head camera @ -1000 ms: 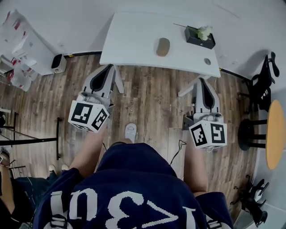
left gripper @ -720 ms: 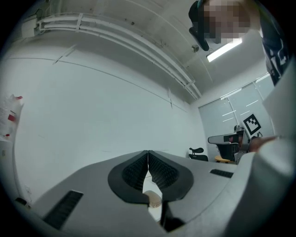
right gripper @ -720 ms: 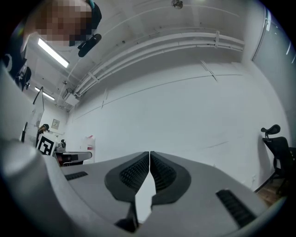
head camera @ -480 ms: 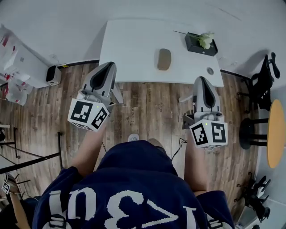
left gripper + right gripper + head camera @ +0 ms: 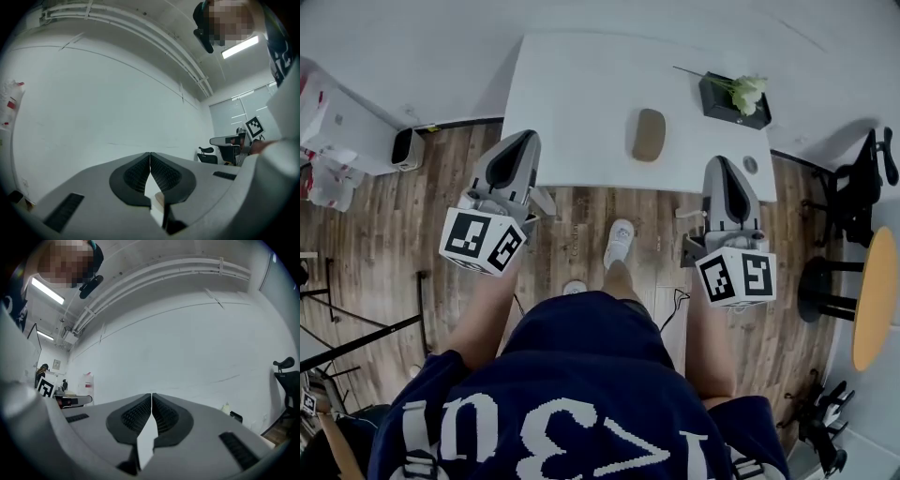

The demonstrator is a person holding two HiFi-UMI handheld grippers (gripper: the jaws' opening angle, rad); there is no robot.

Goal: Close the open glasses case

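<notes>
A brown oval glasses case (image 5: 649, 134) lies near the middle of the white table (image 5: 572, 103); from this height I cannot tell whether its lid stands open. My left gripper (image 5: 528, 140) hovers level at the table's near edge, left of the case, with its pads meeting and nothing held (image 5: 150, 157). Over the near right edge, right of the case, my right gripper (image 5: 721, 163) is likewise shut and empty (image 5: 152, 397). Both gripper views look out at a bare white wall.
A black box with a white flower (image 5: 737, 96) stands at the table's back right, and a small round disc (image 5: 751, 164) is set near the right edge. The person's white shoe (image 5: 621, 241) is on the wood floor. A black chair (image 5: 855, 183) and a yellow round table (image 5: 874, 298) stand at right.
The person has stepped toward the table, one foot coming forward. Both grippers have travelled forward from over the floor to the table's near edge, still shut.
</notes>
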